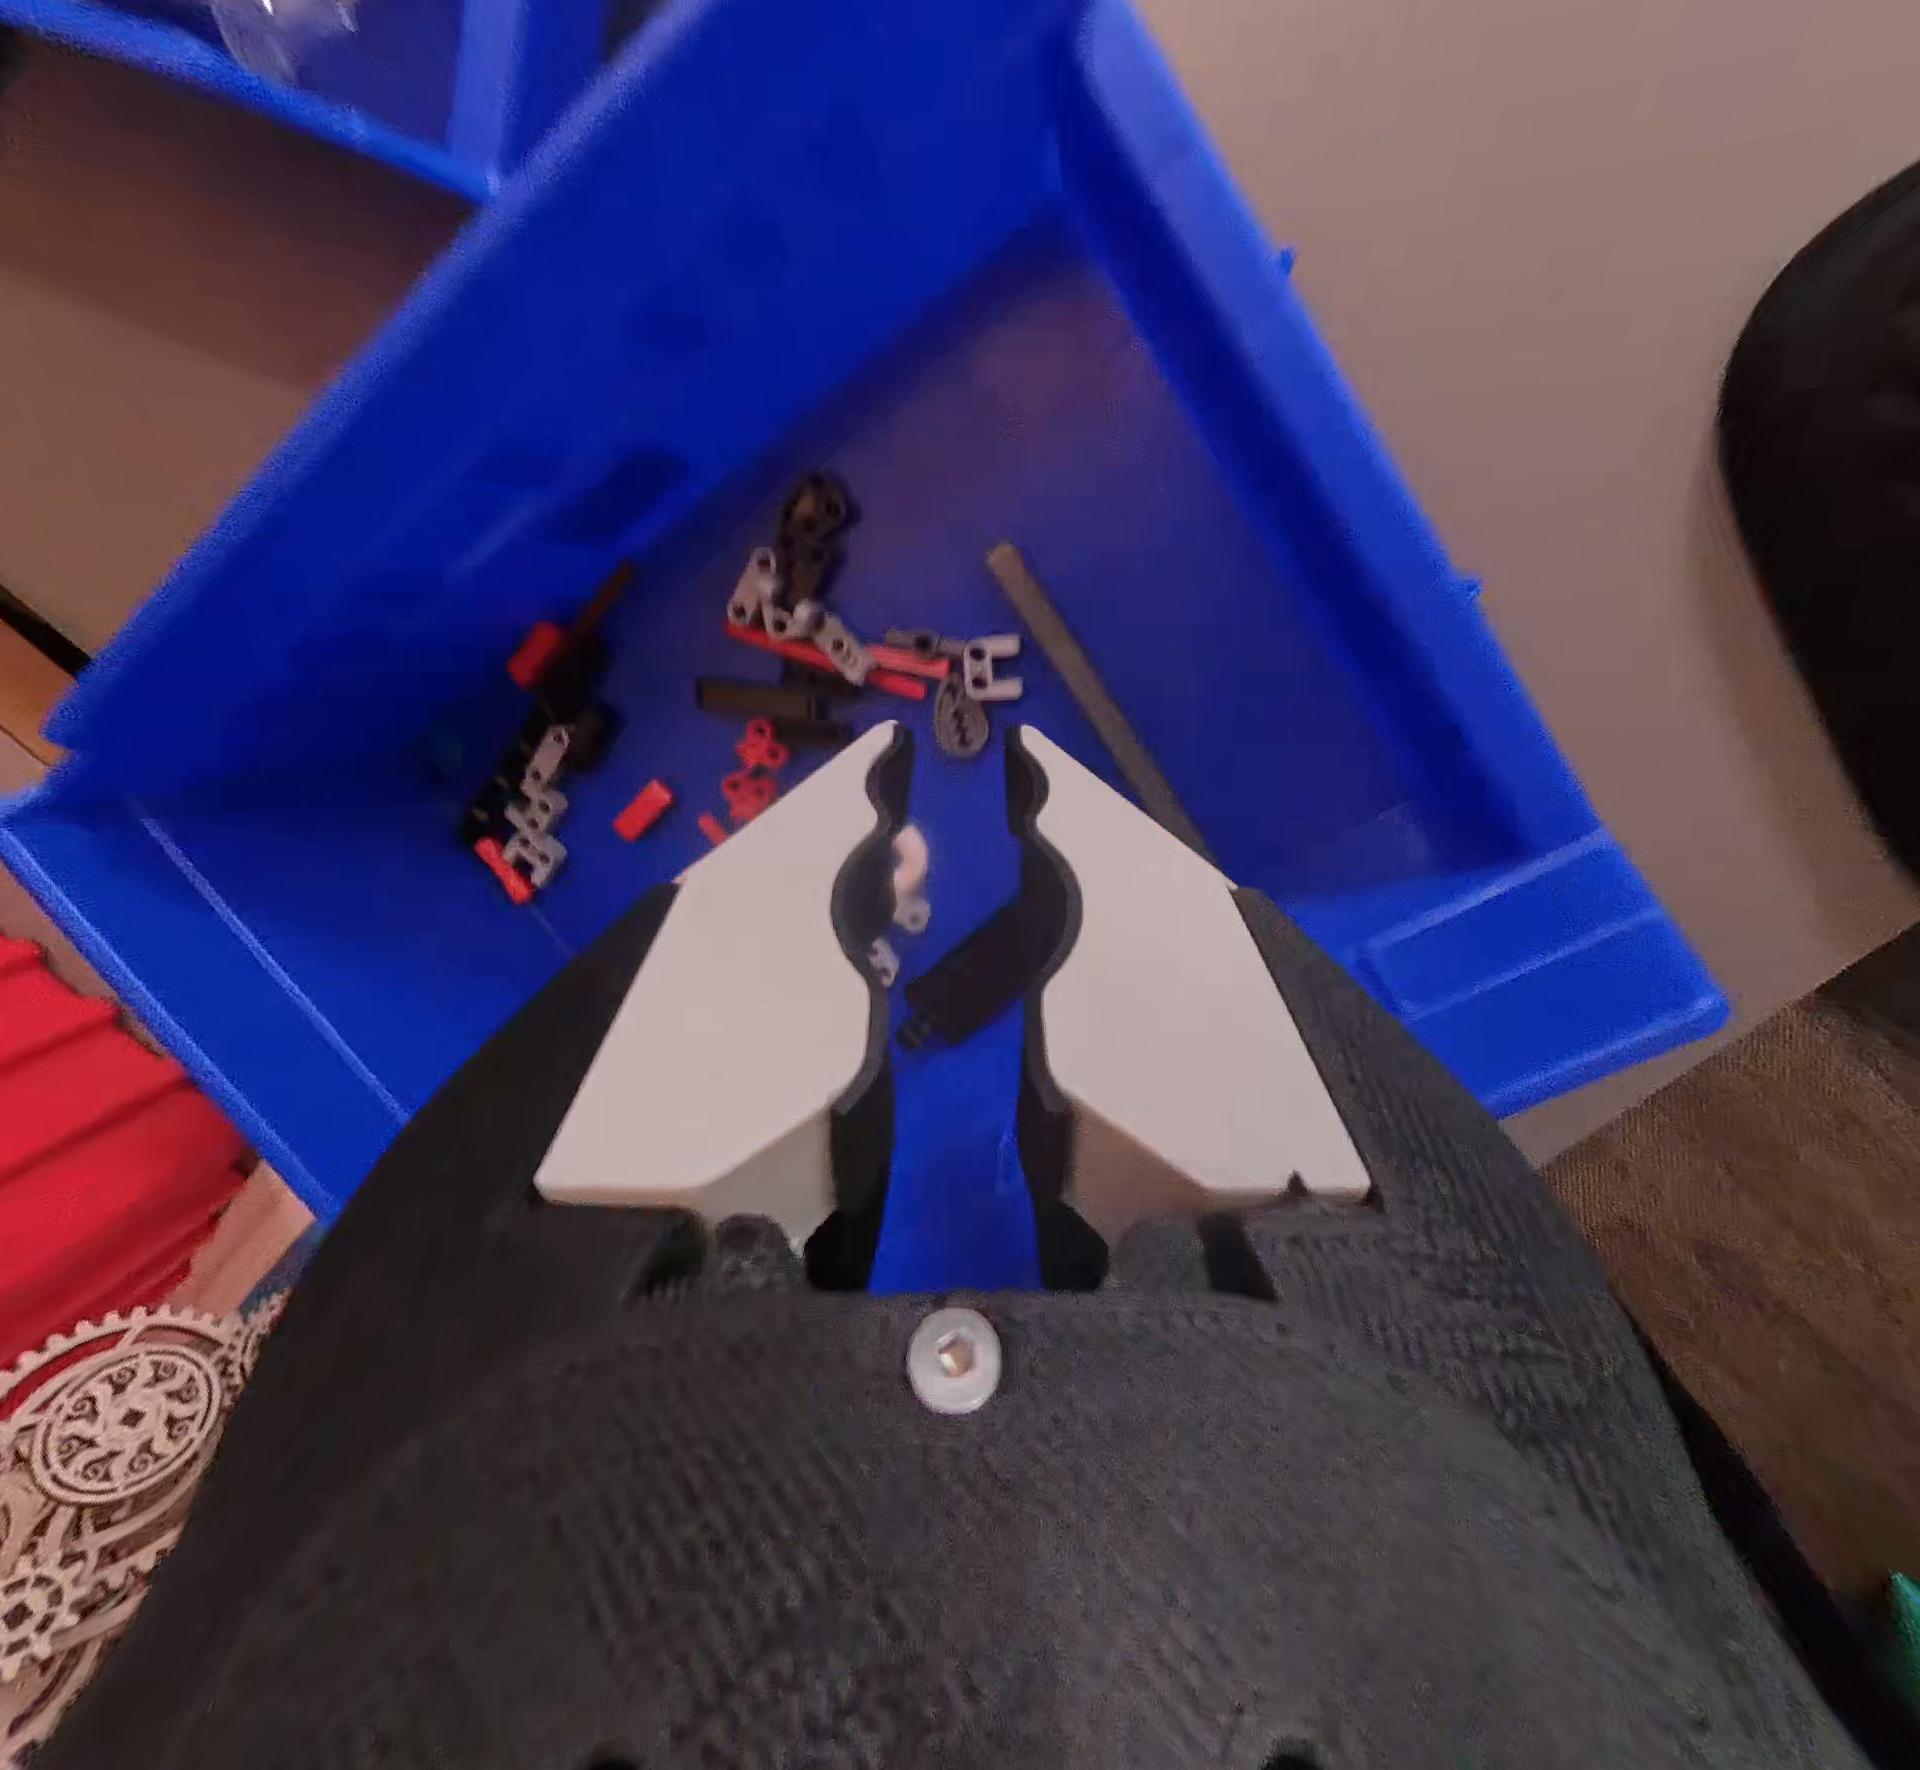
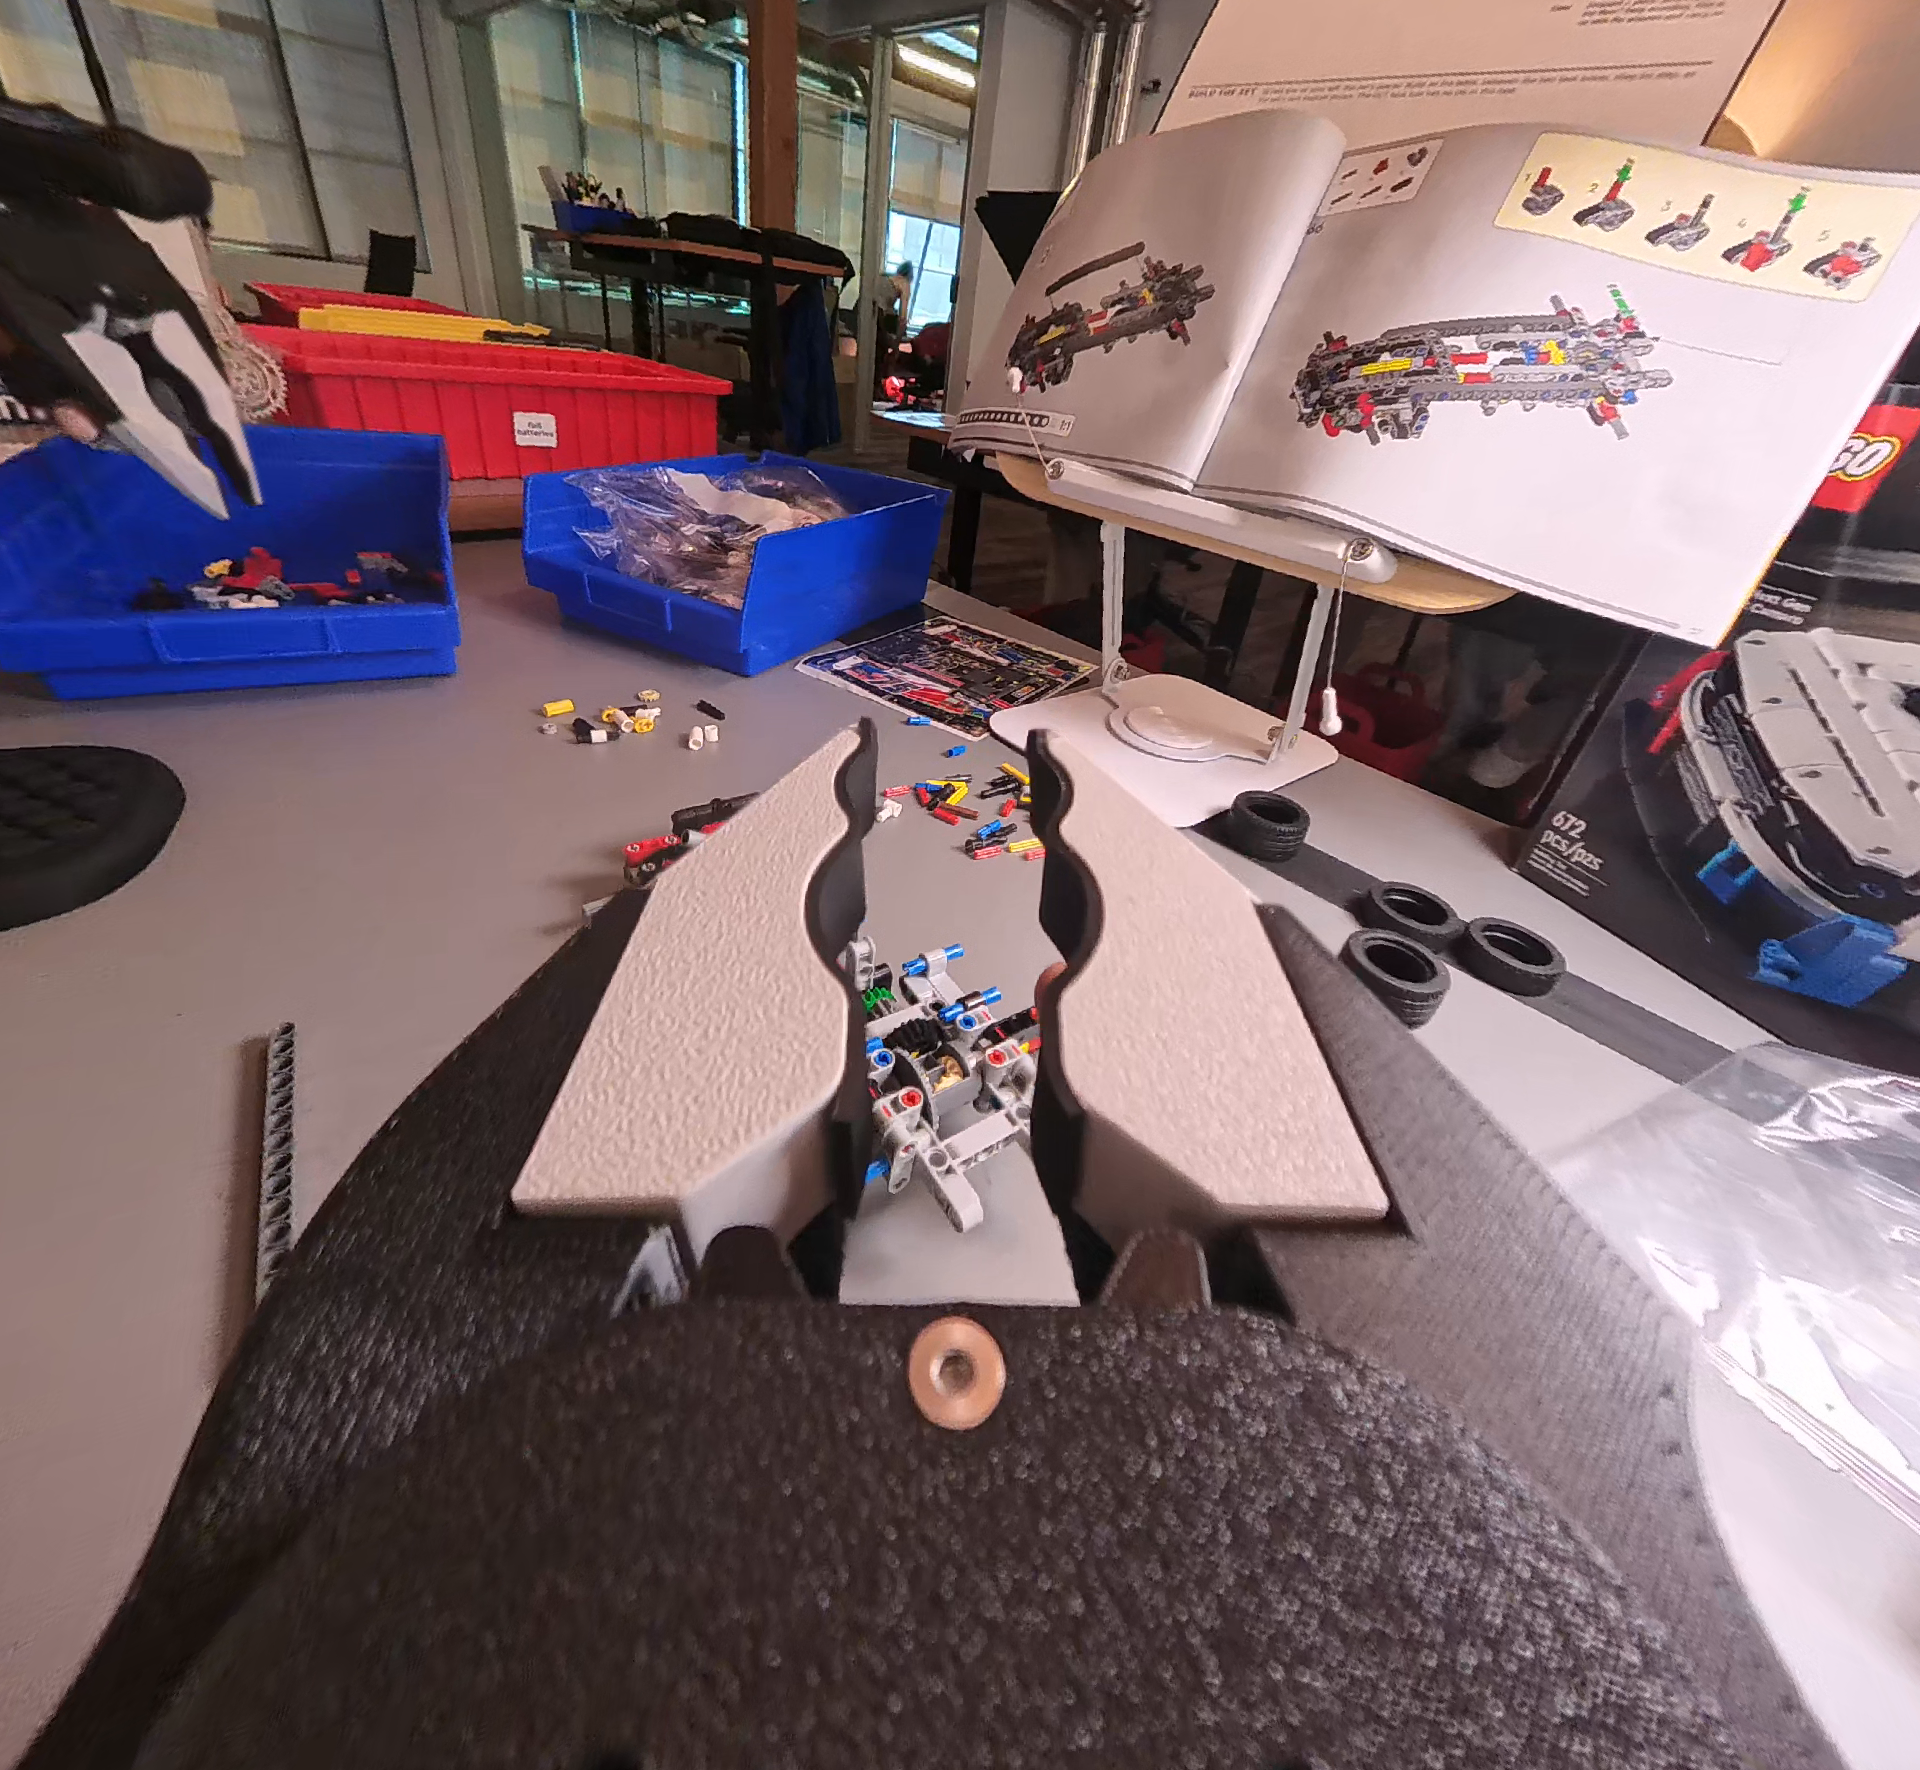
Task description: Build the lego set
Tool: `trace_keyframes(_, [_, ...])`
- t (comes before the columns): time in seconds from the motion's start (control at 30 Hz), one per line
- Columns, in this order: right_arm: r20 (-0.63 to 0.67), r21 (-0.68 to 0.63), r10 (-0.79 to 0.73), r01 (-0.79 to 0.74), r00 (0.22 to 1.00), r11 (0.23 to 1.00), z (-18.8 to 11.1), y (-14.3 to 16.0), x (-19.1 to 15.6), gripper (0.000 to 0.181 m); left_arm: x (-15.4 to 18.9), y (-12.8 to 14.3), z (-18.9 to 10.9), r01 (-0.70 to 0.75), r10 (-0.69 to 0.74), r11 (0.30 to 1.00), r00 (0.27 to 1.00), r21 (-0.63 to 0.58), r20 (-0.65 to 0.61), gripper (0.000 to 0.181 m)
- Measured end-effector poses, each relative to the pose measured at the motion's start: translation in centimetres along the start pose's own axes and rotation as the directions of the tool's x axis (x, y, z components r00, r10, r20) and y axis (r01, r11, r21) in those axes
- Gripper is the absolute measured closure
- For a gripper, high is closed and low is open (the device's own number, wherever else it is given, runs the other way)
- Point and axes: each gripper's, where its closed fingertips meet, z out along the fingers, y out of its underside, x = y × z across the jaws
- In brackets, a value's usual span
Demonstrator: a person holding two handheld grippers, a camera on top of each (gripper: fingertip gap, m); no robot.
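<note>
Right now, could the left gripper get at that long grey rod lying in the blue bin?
Probably yes. The left gripper hangs open over the blue bin, and the long grey rod lies uncovered just beside its fingertips.

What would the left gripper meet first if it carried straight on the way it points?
Probably the loose Lego pieces on the floor of the blue bin: the open left gripper points down into it, with a dark teardrop piece nearest its tips. Depth is unclear.

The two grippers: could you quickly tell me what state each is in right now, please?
Left gripper: open, holding nothing, poised over the parts in the blue bin.
Right gripper: open, holding nothing, with the partly built Lego assembly between its fingers.
</note>
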Motion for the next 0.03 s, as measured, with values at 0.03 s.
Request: trace_keyframes(0.03, [0.001,-0.005,-0.002,0.002,1.0,1.0,0.09,0.17,-0.05,0.155,-0.09,1.01,0.49,0.003,-0.004,0.999,1.0,-0.042,-0.022,0.164])
